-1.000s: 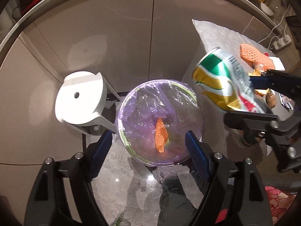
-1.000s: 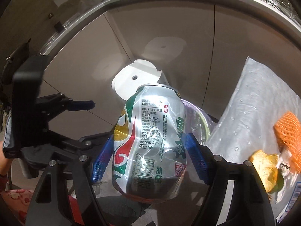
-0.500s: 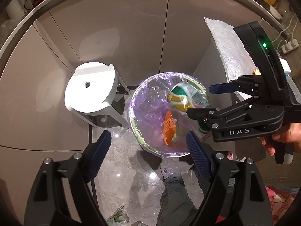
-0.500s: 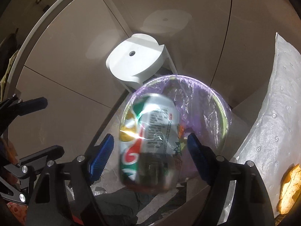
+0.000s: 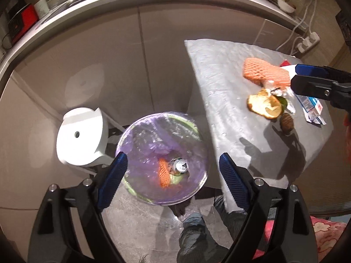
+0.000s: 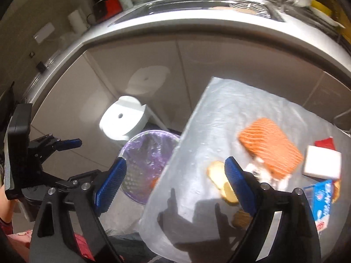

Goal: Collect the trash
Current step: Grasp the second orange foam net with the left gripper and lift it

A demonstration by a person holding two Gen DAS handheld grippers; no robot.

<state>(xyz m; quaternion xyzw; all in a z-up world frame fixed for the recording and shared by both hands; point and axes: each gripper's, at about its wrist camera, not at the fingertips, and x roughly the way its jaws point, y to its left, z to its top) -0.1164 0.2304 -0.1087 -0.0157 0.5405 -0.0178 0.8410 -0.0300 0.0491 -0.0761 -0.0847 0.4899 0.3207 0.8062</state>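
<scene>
A bin with a purple liner (image 5: 140,144) stands on the floor; a drink can (image 5: 180,165) and an orange foam net (image 5: 164,173) lie in it. My left gripper (image 5: 173,175) is open and empty above the bin. My right gripper (image 6: 173,182) is open and empty over the left edge of the table (image 6: 219,114); the bin (image 6: 144,153) shows below its left finger. On the table lie an orange foam net (image 6: 272,146), a fruit peel (image 6: 219,182), a white block (image 6: 322,162) and a blue-white wrapper (image 6: 322,199). The right gripper's fingers (image 5: 311,71) show over the table in the left wrist view.
A white round stool (image 5: 81,135) stands left of the bin, against beige cabinet doors (image 5: 122,57). A grey countertop edge (image 6: 175,28) runs above. On the table in the left wrist view lie the net (image 5: 263,72), the peel (image 5: 265,105) and a brown nut-like item (image 5: 287,121).
The right gripper let go of the can, which fell into the bin. The right gripper then swung right, over the table. The left gripper stayed open above the bin.
</scene>
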